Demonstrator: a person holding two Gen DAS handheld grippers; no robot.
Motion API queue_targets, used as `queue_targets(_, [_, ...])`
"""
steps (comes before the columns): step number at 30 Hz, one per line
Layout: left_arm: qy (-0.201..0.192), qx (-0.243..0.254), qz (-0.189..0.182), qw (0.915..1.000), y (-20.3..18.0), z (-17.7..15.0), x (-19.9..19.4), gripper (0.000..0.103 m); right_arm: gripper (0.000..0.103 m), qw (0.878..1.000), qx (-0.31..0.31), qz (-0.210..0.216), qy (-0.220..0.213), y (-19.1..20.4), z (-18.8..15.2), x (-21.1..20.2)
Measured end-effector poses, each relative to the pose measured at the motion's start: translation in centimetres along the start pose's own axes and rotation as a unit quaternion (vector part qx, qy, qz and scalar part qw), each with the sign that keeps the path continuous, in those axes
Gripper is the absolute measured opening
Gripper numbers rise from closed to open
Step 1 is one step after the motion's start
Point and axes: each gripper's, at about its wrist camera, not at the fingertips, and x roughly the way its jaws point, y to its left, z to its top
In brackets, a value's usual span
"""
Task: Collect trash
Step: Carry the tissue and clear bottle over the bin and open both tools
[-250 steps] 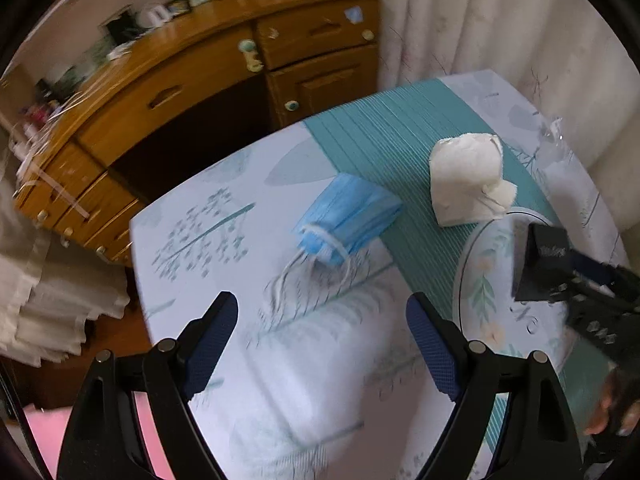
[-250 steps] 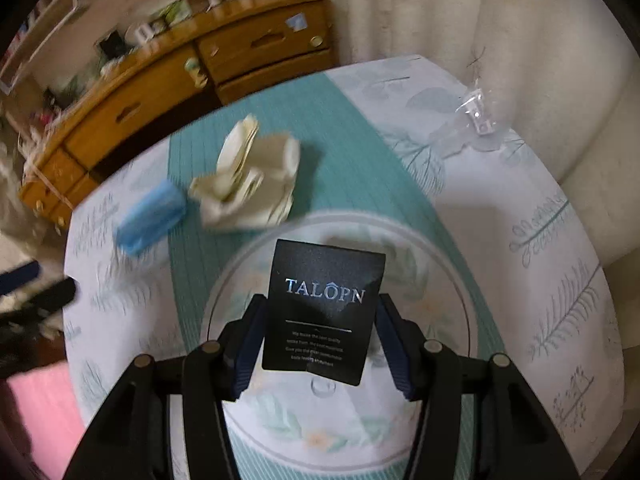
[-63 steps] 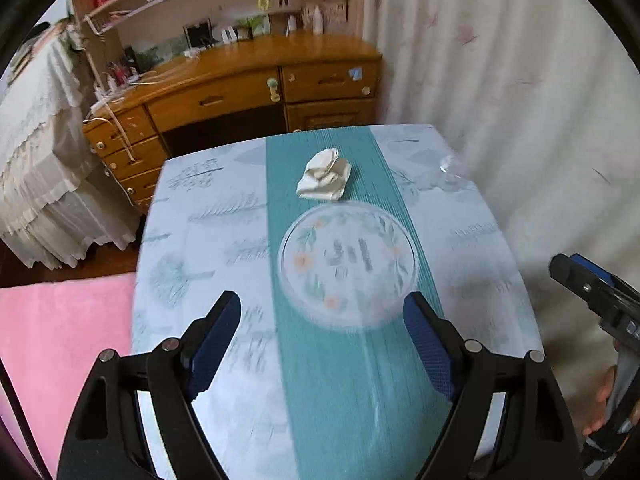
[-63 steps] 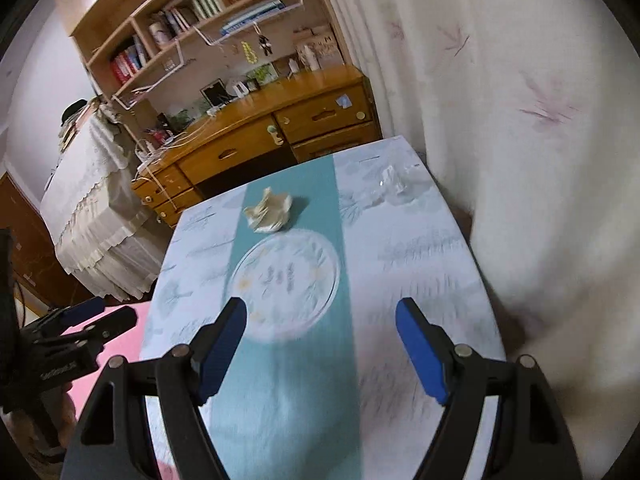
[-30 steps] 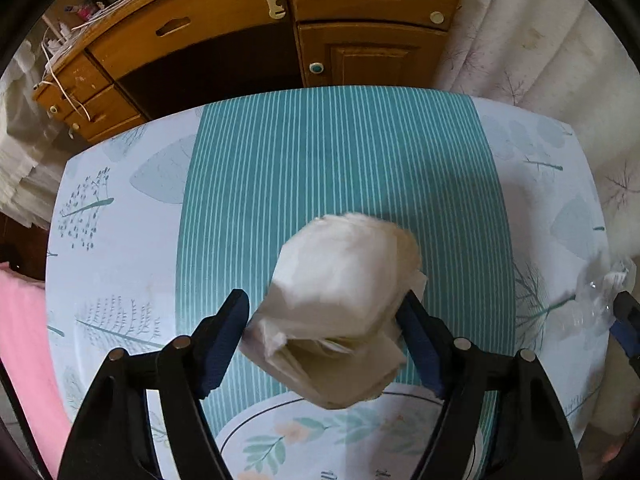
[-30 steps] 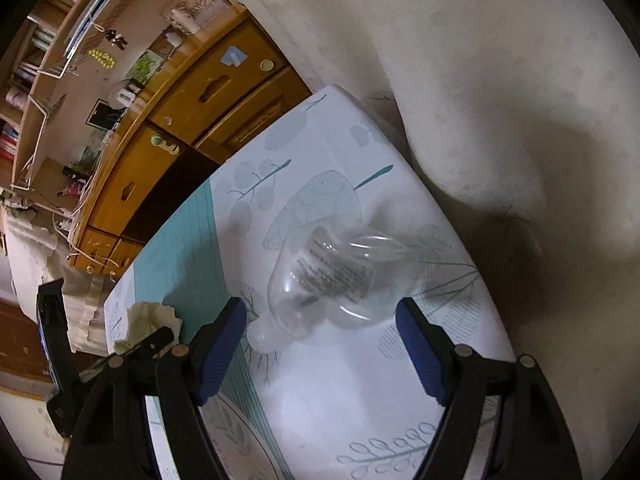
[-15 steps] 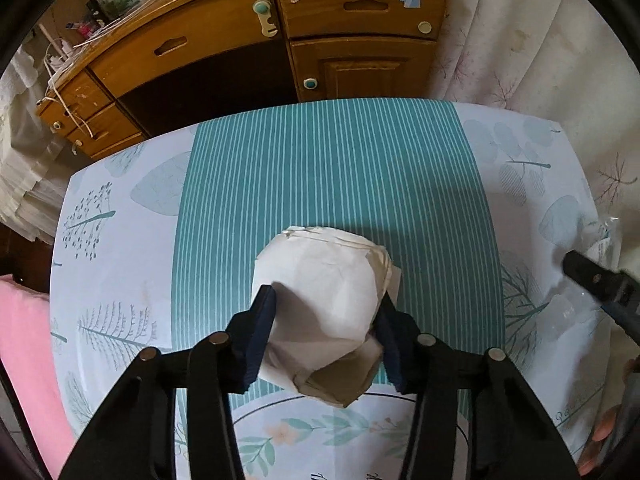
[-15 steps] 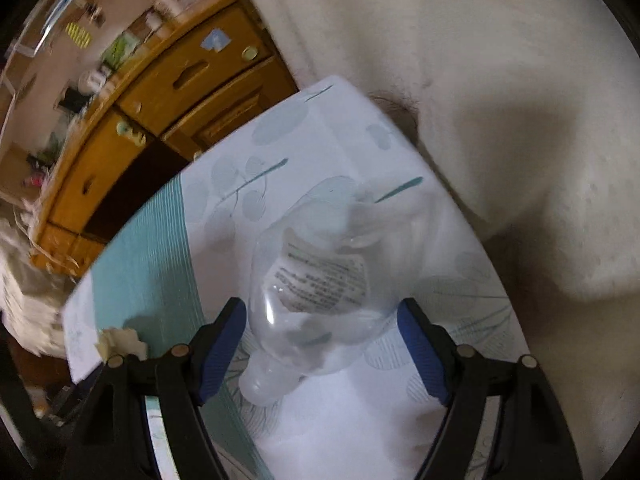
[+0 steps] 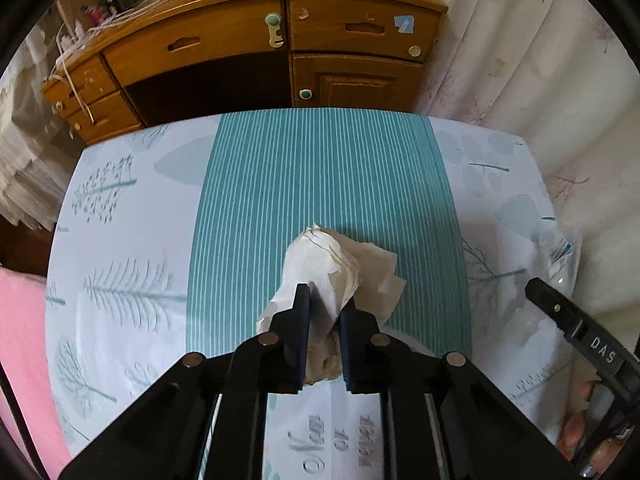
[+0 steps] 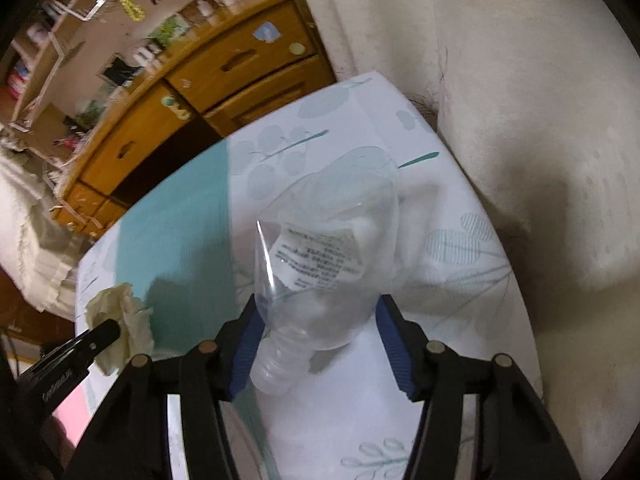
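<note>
Left tongs (image 9: 323,312) are pressed together on a crumpled wad of white paper (image 9: 328,264), which is pinched between the pads above the teal striped band of the desk (image 9: 120,240) cloth. Right tongs (image 10: 318,344) are closing around a clear plastic bottle (image 10: 332,264) whose neck points toward the camera; the left pad is seen against the bottle's side, while contact at the right pad cannot be told. The bottle is found over the white, leaf-printed part of the cloth, near the curtain (image 10: 520,120). A wooden dresser (image 9: 280,52) is seen beyond the desk
</note>
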Motion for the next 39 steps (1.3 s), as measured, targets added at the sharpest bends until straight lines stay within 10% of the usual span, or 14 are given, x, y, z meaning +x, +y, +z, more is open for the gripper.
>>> queue_targets(22, [-0.047, -0.022, -0.104, 0.9933, 3.9, -15.2, -14.9, 0.008, 0.056, 0.993, -0.043, 0.112, -0.003, 3.8, -11.9, -10.4])
queue_targets(39, [-0.098, 0.070, -0.159, 0.9799, 10.7, -36.7, -30.1, 0.008, 0.056, 0.992, -0.024, 0.104, -0.075, 8.4, -37.1, -26.4])
